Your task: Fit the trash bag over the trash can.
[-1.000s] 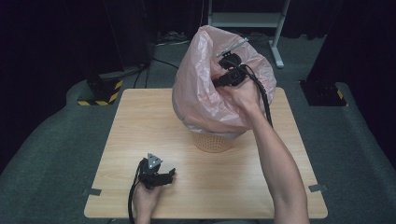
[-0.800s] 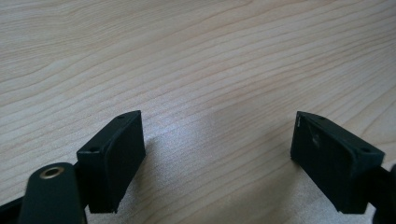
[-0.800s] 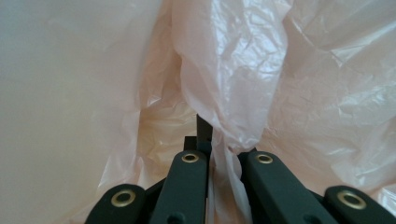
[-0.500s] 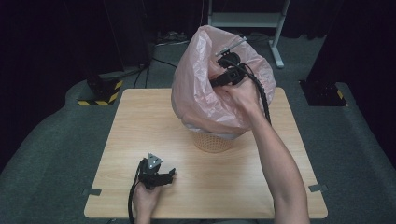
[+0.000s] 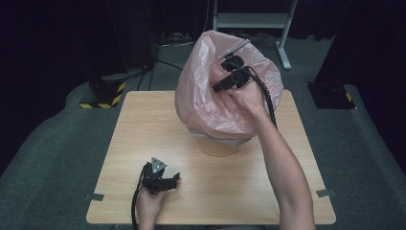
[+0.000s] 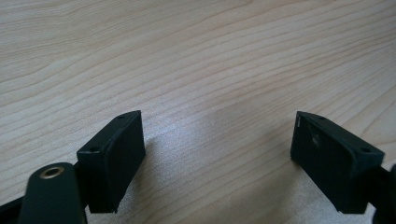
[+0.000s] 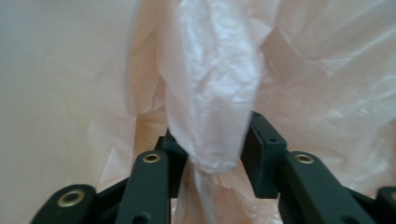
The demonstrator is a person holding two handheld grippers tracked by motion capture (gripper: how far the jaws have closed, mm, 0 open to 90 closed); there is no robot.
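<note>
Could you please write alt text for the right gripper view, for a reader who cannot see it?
A bunched fold of the pink plastic bag hangs between the two black jaws of the right gripper, which have just been opening. More crinkled pink film lies behind it, with a pale blurred surface to the left.

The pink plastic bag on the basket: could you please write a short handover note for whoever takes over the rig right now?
Right gripper: up at the thin pink plastic bag; its fingers have just been opening, with a fold of bag film between them, no longer pinched tight.
Left gripper: open, holding nothing, resting low over the light wooden table near its front edge.
Bag: billows over the small beige woven basket mid-table.
Done: bag draped over the basket.
Left: probably regrip and settle the bag around the basket; whether its rim is seated I cannot tell.
</note>
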